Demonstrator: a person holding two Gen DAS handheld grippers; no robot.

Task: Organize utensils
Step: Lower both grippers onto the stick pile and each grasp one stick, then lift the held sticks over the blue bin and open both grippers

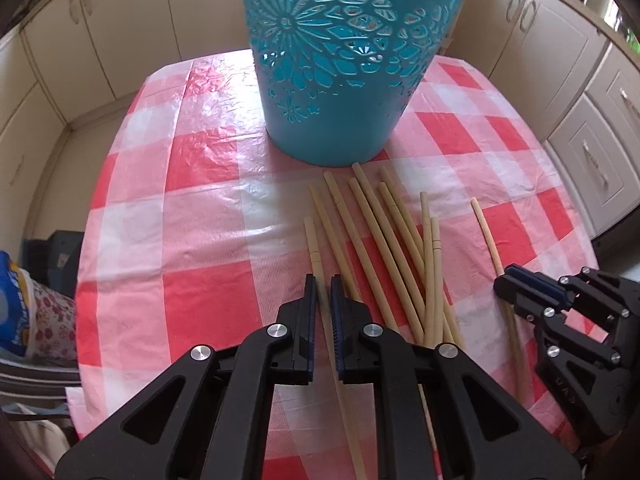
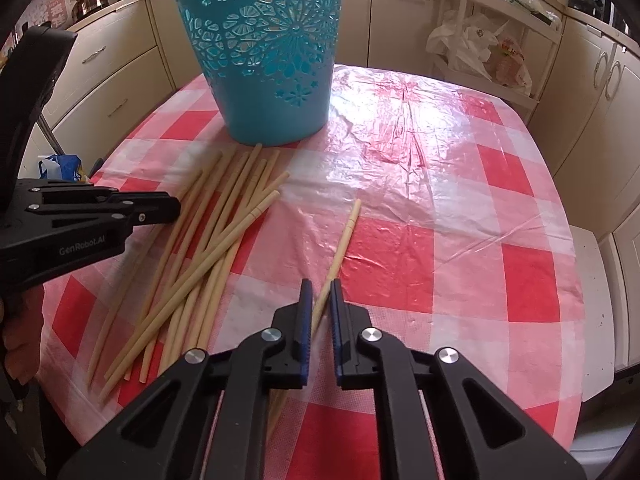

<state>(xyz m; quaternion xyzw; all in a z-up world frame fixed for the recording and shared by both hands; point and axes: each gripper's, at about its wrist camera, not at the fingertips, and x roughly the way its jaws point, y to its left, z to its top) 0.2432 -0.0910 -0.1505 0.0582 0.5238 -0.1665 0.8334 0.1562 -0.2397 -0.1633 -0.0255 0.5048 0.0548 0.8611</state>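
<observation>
Black plastic left gripper [image 1: 324,280], blue-lined jaws, silver screws, matching right gripper [image 2: 320,284], GenRobot.AI lettering

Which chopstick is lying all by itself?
The lone chopstick between the right tool's jaws; the others lie crossed in a pile near the blue basket.

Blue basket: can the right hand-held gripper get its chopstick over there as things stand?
Probably yes. The right hand-held gripper is shut on a lone chopstick, and bare tablecloth lies between it and the basket. The basket's rim is out of frame, so the clearance needed is unclear.

Two close wrist views angled down, sharing table [image 1: 208,208], basket [image 2: 272,92]
</observation>
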